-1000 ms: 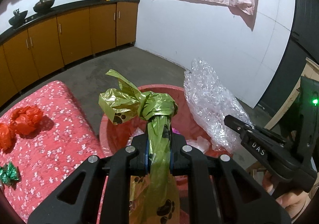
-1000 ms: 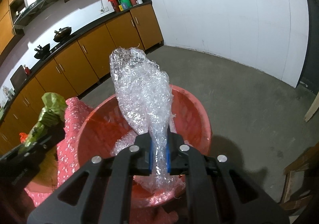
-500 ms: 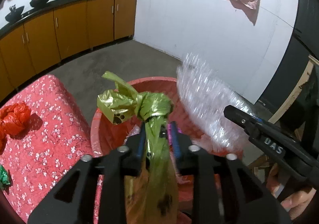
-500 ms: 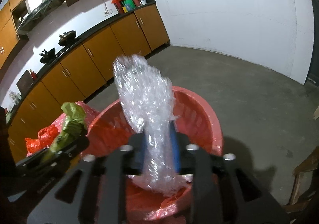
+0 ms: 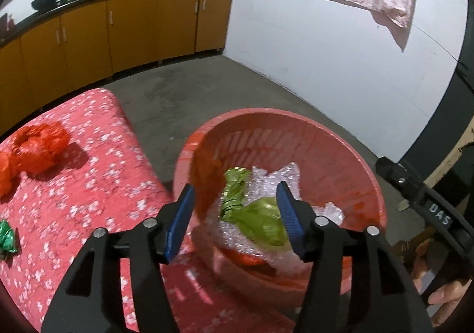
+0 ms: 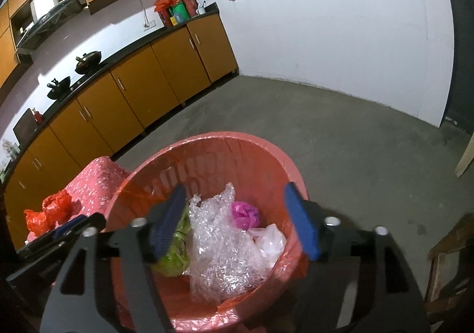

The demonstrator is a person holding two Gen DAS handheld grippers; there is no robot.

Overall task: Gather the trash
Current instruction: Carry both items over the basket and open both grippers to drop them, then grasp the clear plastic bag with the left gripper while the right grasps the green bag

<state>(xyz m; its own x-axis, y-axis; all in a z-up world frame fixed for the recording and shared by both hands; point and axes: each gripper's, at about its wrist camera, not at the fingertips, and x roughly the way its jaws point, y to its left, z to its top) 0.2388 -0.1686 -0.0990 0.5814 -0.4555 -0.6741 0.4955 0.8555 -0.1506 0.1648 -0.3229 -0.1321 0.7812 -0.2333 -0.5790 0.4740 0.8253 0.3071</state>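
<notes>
Hovering both tools over the round red plastic basket [image 5: 340,137], we have the left gripper [image 5: 235,217] and the right gripper [image 6: 240,220] with jaws spread wide apart and nothing between them. Trash sits inside the basket: the crumpled green foil bag [image 5: 257,217] lies against the basket's near-left wall, and the clear bubble-wrap sheet [image 6: 219,250] is heaped across the middle. A small pink plastic wad [image 6: 244,214] and a clear thin bag [image 6: 269,241] sit toward the basket's far-right side. We judge both grippers are parked above the rim because that lets pieces fall straight in.

The green bag's long axis runs from the basket's near wall toward its far-left wall, knotted neck pointing away from us. The bubble wrap has no clear axis, just a loose mound.

Left of the basket, on the red floral-cloth table [image 5: 97,184], a red crumpled plastic bag [image 5: 38,149] and a small green foil scrap [image 5: 6,239] are not yet collected.
</notes>
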